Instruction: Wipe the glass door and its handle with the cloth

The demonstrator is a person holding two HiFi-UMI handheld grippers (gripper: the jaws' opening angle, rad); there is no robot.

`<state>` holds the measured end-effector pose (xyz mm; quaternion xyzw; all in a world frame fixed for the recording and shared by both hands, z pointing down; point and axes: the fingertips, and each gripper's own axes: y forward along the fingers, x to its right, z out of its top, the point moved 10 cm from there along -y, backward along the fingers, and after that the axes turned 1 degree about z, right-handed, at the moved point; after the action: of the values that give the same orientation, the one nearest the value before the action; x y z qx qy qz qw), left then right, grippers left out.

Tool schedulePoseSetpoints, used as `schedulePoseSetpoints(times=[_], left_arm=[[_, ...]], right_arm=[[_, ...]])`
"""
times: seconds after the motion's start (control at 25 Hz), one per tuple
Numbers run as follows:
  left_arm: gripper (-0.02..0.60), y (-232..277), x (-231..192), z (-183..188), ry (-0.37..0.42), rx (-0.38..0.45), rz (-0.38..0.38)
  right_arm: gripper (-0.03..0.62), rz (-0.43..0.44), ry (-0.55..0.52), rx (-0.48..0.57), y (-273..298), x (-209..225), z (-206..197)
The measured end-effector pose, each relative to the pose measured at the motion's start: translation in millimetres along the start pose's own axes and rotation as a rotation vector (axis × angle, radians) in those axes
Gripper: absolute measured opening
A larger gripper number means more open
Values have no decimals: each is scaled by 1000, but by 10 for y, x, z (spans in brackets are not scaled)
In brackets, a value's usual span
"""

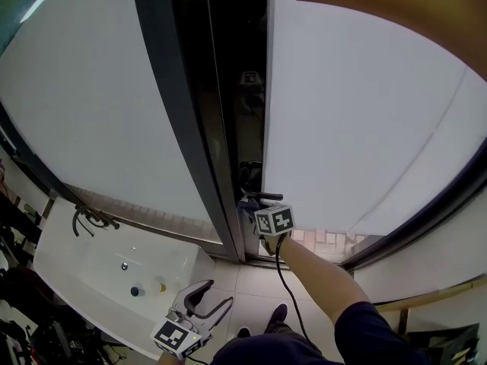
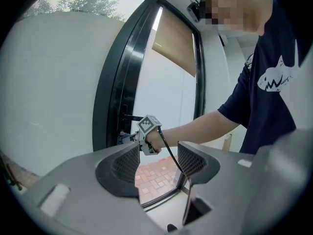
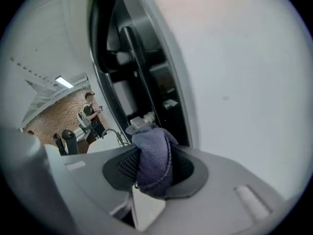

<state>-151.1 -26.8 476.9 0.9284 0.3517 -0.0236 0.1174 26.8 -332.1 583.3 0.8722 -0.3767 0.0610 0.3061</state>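
A purple-blue cloth (image 3: 152, 156) is bunched between the pads of my right gripper (image 3: 154, 166), which is shut on it. In the head view the right gripper (image 1: 251, 207) holds the cloth (image 1: 246, 202) against the dark door frame, just below the black lever handle (image 1: 263, 197). The frosted glass door (image 1: 358, 128) spreads to the right of it. The left gripper (image 1: 201, 301) hangs low near my body, open and empty. Between its jaws the left gripper view (image 2: 156, 163) shows the right gripper (image 2: 135, 138) at the handle (image 2: 128, 117).
A white sink (image 1: 84, 261) with a dark tap (image 1: 91, 219) stands low at the left, a small bottle (image 1: 157, 286) in its basin. Another glass panel (image 1: 91, 105) lies left of the frame. A brown blind (image 1: 396, 6) hangs at the top right. Pale floor tiles (image 1: 247, 280) lie below.
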Motion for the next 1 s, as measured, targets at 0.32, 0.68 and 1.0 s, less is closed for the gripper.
schedulePoseSetpoints(times=[0.32, 0.68, 1.0], left_arm=[[239, 6, -16, 22, 5, 12, -24], [239, -39, -71, 49, 10, 7, -9], [239, -100, -139, -19, -14, -11, 24]], right_arm=[[121, -76, 110, 20, -286, 202, -148], [121, -5, 112, 15, -107, 13, -107], [121, -37, 102, -18, 107, 65, -59]])
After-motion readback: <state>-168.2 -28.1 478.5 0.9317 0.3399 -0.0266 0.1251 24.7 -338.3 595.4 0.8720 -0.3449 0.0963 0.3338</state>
